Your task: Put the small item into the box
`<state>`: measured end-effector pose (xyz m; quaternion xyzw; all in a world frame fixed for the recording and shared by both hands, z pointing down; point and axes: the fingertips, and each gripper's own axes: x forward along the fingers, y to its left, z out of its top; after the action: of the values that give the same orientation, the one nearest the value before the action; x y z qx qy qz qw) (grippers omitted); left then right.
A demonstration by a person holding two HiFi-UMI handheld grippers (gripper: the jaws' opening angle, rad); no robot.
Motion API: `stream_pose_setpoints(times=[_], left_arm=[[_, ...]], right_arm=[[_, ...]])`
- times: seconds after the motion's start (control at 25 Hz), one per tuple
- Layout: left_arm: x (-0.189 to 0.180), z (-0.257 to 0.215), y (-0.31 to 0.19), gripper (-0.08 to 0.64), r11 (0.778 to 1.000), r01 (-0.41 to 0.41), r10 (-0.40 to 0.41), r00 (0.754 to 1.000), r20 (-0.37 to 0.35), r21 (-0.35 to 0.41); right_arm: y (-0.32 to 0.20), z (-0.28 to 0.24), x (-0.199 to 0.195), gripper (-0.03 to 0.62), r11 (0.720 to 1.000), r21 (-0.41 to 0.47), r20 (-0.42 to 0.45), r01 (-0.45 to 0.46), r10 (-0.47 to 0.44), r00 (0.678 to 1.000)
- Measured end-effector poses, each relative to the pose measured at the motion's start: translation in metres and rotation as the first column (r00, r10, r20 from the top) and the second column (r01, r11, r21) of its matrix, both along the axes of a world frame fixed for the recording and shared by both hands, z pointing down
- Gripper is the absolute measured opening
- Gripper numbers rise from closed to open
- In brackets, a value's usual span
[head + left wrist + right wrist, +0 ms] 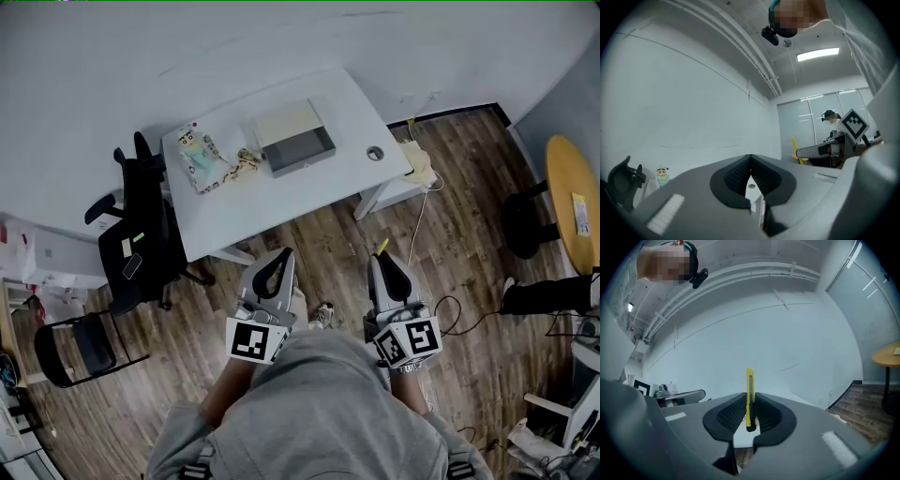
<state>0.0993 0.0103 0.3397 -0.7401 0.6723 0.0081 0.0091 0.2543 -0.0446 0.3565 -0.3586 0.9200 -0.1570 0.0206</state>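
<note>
A grey open box [298, 142] with its lid behind it lies on the white table [281, 202]. My right gripper [382, 251] is held over the wood floor in front of the table, shut on a yellow utility knife [749, 397] that stands up between the jaws; its yellow tip [382, 247] shows in the head view. My left gripper [278, 265] is beside it, tips together, nothing between them. In the left gripper view the left gripper [750, 174] has its jaws closed and empty.
A cartoon figure [194, 147] on a printed bag and a beige cord [246, 162] lie left of the box. A black office chair [141, 225] stands at the table's left, a folding chair [80, 347] nearer. A round wooden table [574, 202] is at the right. Cables lie on the floor.
</note>
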Motion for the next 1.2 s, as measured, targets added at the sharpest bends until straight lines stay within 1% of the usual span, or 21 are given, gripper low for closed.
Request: stream_pose_setpoints(times=[0.28,0.44,0.56,0.76,0.84,0.96,1.08,1.2], left_arm=[[-0.003,0.011,-0.020,0.003,1.000,-0.019,0.019,1.000,-0.019,-0.018],[-0.008,0.009,-0.043,0.003,0.999,-0.036,0.036,0.999,-0.016,0.000],[-0.013,0.012,-0.059,0.003,0.998,-0.045,0.044,0.999,-0.017,-0.048],[-0.040,0.015,-0.087,0.003,1.000,-0.001,0.000,0.999,-0.039,-0.005],[-0.049,0.017,-0.101,0.003,1.000,0.008,-0.009,0.999,-0.041,-0.005],[-0.058,0.016,-0.124,0.003,1.000,0.015,-0.015,0.999,-0.051,-0.005],[-0.064,0.012,-0.147,0.003,1.000,0.013,-0.013,0.997,-0.081,-0.002],[-0.068,0.011,-0.164,0.003,1.000,-0.001,0.001,0.997,-0.075,0.000]], right_arm=[[-0.013,0.007,-0.002,0.074,1.000,-0.011,-0.036,-0.006,0.006,0.999],[-0.032,0.007,-0.008,0.074,1.000,-0.003,-0.052,-0.011,0.011,0.999],[-0.049,0.008,-0.018,0.074,1.000,-0.004,-0.059,-0.003,0.002,0.998],[-0.078,0.010,-0.043,0.074,0.999,-0.005,-0.076,0.033,-0.033,0.997],[-0.091,0.010,-0.052,0.074,0.999,-0.006,-0.082,0.043,-0.043,0.996],[-0.110,0.009,-0.061,0.074,0.998,-0.011,-0.091,0.059,-0.060,0.994],[-0.130,0.008,-0.068,0.074,0.998,-0.016,-0.097,0.066,-0.068,0.993],[-0.147,0.007,-0.076,0.074,0.998,-0.019,-0.099,0.062,-0.064,0.993]])
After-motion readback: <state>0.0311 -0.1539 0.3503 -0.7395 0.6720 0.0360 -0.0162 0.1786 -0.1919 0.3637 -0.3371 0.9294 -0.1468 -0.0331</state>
